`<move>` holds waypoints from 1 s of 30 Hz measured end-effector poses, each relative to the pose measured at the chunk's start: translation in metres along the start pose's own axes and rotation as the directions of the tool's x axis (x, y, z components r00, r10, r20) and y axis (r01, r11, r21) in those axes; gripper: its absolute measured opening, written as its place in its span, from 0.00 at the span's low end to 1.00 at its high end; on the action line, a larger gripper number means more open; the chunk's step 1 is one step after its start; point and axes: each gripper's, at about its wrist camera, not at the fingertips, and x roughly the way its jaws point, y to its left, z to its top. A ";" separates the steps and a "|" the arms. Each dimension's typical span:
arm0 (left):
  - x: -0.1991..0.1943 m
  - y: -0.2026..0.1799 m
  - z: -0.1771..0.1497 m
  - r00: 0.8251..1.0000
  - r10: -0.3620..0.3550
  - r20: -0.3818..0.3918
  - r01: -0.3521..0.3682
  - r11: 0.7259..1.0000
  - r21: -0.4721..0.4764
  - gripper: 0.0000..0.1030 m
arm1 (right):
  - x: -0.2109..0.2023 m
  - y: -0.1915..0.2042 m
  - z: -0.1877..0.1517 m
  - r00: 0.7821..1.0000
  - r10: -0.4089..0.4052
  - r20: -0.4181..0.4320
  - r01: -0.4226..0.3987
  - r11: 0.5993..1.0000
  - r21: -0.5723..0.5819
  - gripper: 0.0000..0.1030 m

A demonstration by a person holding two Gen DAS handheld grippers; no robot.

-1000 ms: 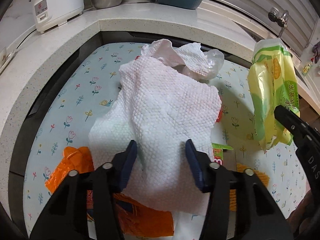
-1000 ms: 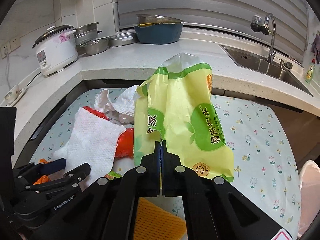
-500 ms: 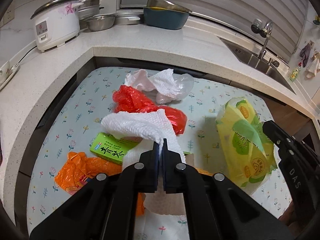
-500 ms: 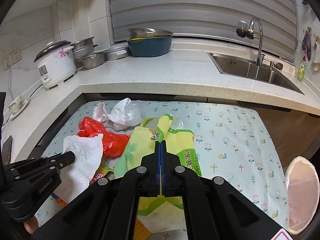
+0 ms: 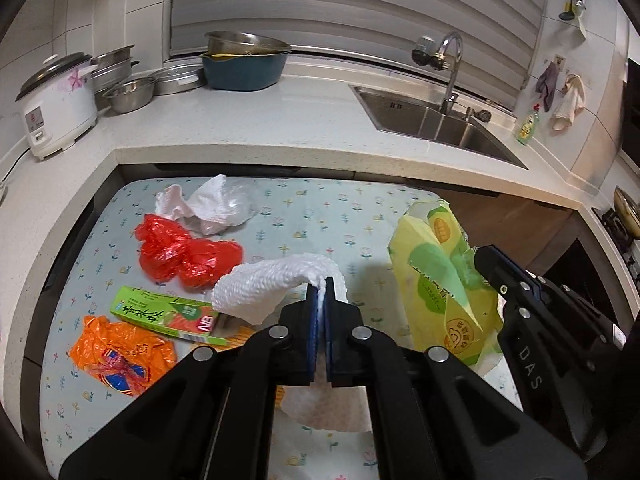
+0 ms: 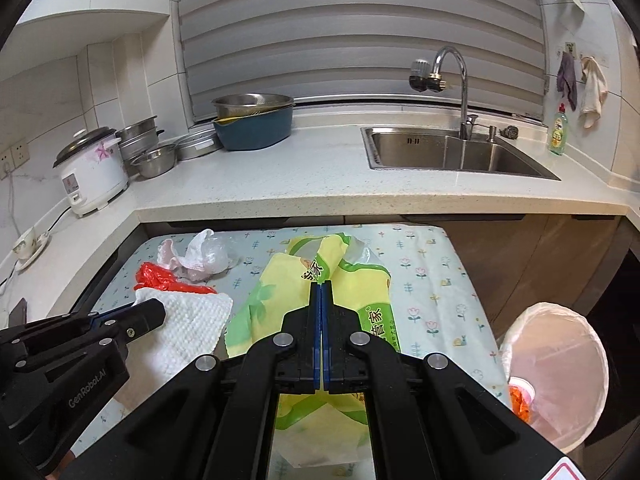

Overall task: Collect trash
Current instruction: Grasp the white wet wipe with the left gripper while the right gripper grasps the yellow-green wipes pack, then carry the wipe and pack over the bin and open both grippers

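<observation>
My left gripper (image 5: 321,286) is shut on a white paper towel (image 5: 264,284) and holds it above the floral table (image 5: 320,216); the towel also shows in the right wrist view (image 6: 188,324). My right gripper (image 6: 321,292) is shut on a yellow-green plastic bag (image 6: 360,292) and holds it above the table; the bag also shows in the left wrist view (image 5: 436,276). On the table lie a red plastic bag (image 5: 180,252), a crumpled white tissue with clear plastic (image 5: 208,208), a green carton (image 5: 160,314) and an orange wrapper (image 5: 120,354).
A bin lined with a pale bag (image 6: 560,364) stands off the table's right edge with some trash in it. The counter (image 6: 280,176) behind holds a rice cooker (image 6: 92,172), metal bowls (image 6: 154,162), a blue basin (image 6: 256,128) and a sink (image 6: 452,156).
My left gripper closed on the paper towel and lifted it, uncovering the red bag and green carton. My right gripper rose and pulled back with the yellow-green bag; the bin came into view.
</observation>
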 end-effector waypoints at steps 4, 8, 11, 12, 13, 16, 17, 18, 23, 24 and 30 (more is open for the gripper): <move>-0.002 -0.035 -0.001 0.999 -0.043 -0.004 0.043 0.998 0.043 0.02 | -0.017 -0.035 -0.003 0.999 -0.041 0.012 0.040 0.999 0.033 0.01; 0.000 -0.071 -0.003 0.996 -0.085 -0.020 0.086 0.993 0.082 0.02 | -0.031 -0.070 -0.007 0.997 -0.082 0.016 0.081 0.994 0.067 0.01; 0.003 -0.096 -0.006 0.992 -0.120 -0.035 0.123 0.987 0.104 0.02 | -0.041 -0.098 -0.011 0.993 -0.117 0.016 0.115 0.989 0.096 0.01; 0.005 -0.105 -0.007 0.990 -0.133 -0.040 0.136 0.985 0.110 0.02 | -0.044 -0.106 -0.012 0.992 -0.126 0.016 0.124 0.987 0.103 0.01; 0.006 -0.114 -0.007 0.989 -0.143 -0.045 0.148 0.982 0.117 0.02 | -0.047 -0.117 -0.014 0.990 -0.140 0.014 0.138 0.984 0.113 0.01; 0.010 -0.141 -0.009 0.982 -0.176 -0.063 0.184 0.973 0.142 0.02 | -0.055 -0.143 -0.020 0.985 -0.173 0.008 0.170 0.976 0.134 0.01; 0.012 -0.150 -0.010 0.980 -0.189 -0.067 0.197 0.969 0.149 0.02 | -0.057 -0.151 -0.022 0.983 -0.183 0.006 0.180 0.973 0.141 0.01; 0.013 -0.159 -0.010 0.976 -0.206 -0.074 0.215 0.964 0.155 0.02 | -0.059 -0.159 -0.023 0.981 -0.192 0.003 0.189 0.971 0.148 0.01; 0.021 -0.205 -0.014 0.958 -0.267 -0.110 0.284 0.939 0.192 0.02 | -0.064 -0.194 -0.034 0.972 -0.232 -0.019 0.232 0.956 0.182 0.01; 0.022 -0.212 -0.015 0.953 -0.279 -0.116 0.297 0.934 0.200 0.02 | -0.064 -0.201 -0.036 0.971 -0.239 -0.025 0.239 0.952 0.189 0.01; 0.032 -0.248 -0.021 0.927 -0.342 -0.157 0.370 0.902 0.221 0.02 | -0.061 -0.231 -0.048 0.964 -0.261 -0.057 0.267 0.938 0.219 0.01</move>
